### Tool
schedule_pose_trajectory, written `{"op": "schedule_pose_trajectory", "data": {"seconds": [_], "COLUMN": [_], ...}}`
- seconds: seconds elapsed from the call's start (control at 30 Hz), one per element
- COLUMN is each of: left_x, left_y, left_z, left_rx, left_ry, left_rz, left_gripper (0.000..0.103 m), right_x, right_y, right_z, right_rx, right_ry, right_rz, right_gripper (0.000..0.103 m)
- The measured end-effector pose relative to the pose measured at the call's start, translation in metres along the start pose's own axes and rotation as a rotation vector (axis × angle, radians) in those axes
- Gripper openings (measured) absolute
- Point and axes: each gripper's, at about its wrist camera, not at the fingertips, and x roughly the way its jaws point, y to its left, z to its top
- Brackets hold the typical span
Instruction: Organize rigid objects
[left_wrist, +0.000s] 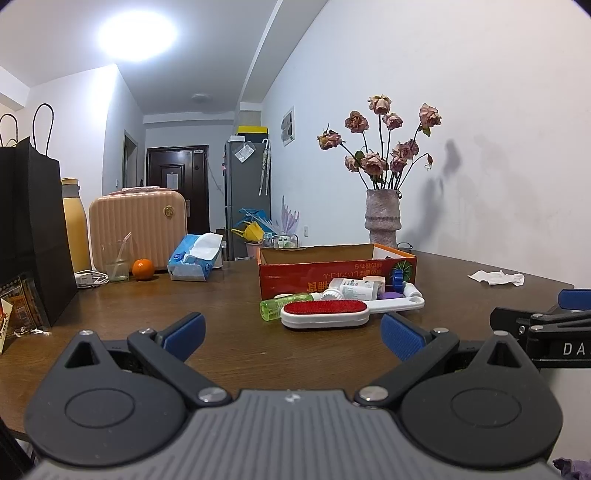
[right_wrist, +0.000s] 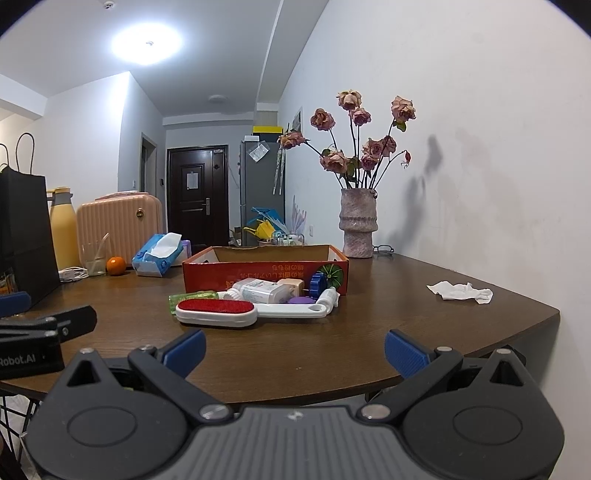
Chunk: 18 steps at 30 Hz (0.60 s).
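While the white plastic lint brush with a red pad (left_wrist: 324, 313) is lying before the red cardboard box (left_wrist: 317, 275), both the left gripper (left_wrist: 291, 332) and right gripper (right_wrist: 294, 350) are hovering wide open, empty; a square, level approach is looking best.

A round white ceiling light (left_wrist: 136, 35) is seen glowing overhead, and plain white walls (left_wrist: 461, 110) are shown beside the dark brown wooden table (right_wrist: 369, 339). A dark brown panelled door (right_wrist: 195, 195) is set at the far end of the corridor, with a tall grey metal cabinet (left_wrist: 245, 199) placed just right of it.
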Motion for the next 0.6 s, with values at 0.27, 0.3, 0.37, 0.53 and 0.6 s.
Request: {"op": "schedule_pose_trajectory", "data": {"seconds": [0.27,0.3,0.37,0.53,0.6], "left_x": [-0.0008,-0.0004,-0.0002,-0.0008,-0.0004], "left_y": [-0.0003,-0.0005,-0.0006,-0.0007,-0.0009], "left_z": [0.0005,0.0007,0.0007,0.0008,0.0007], "left_rx": [0.001,0.001,0.001,0.002,0.001], "left_ry": [0.000,0.000,0.001,0.002,0.002], "left_rz": [-0.002,-0.002,-0.001,-0.003,-0.002], "left_gripper": [0.103,0.103,0.103,0.103,0.103], "right_x": [0.0009,0.0010,0.0010,0.0002,0.0009], "right_y": [-0.0009,-0.0009,-0.0009,-0.0005,-0.0013], "right_z": [0.0008,0.0008,0.0009,0.0005,0.0011], "right_rx": [0.000,-0.001,-0.001,-0.001,-0.001], "right_ry": [0.001,0.001,0.001,0.001,0.003], "right_rz": [-0.001,0.000,0.000,-0.001,0.001], "right_gripper": [0.103,0.103,0.103,0.103,0.103]}}
